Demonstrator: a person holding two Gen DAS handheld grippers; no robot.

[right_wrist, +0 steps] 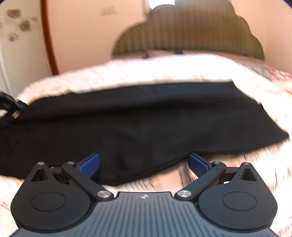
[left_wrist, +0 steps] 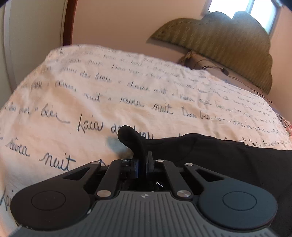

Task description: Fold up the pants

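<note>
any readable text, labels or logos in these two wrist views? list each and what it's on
"nuit" – handwritten script print on the cream bedspread, legible in several spots in the left wrist view.
"de" – same print, upper left.
Other script words there are too blurred or distorted to read with confidence.
Small pale emblem on each gripper body, left gripper and right gripper: a symbol, no letters.
Black pants: no text visible.
Right wrist view: bedspread print is smeared, unreadable.

- Bed [left_wrist: 91, 94]: cream cover printed with script.
- Headboard [left_wrist: 228, 45]: scalloped, olive striped.
- Walls [left_wrist: 118, 21]: peach.
- Window [left_wrist: 255, 9]: bright daylight.
</note>
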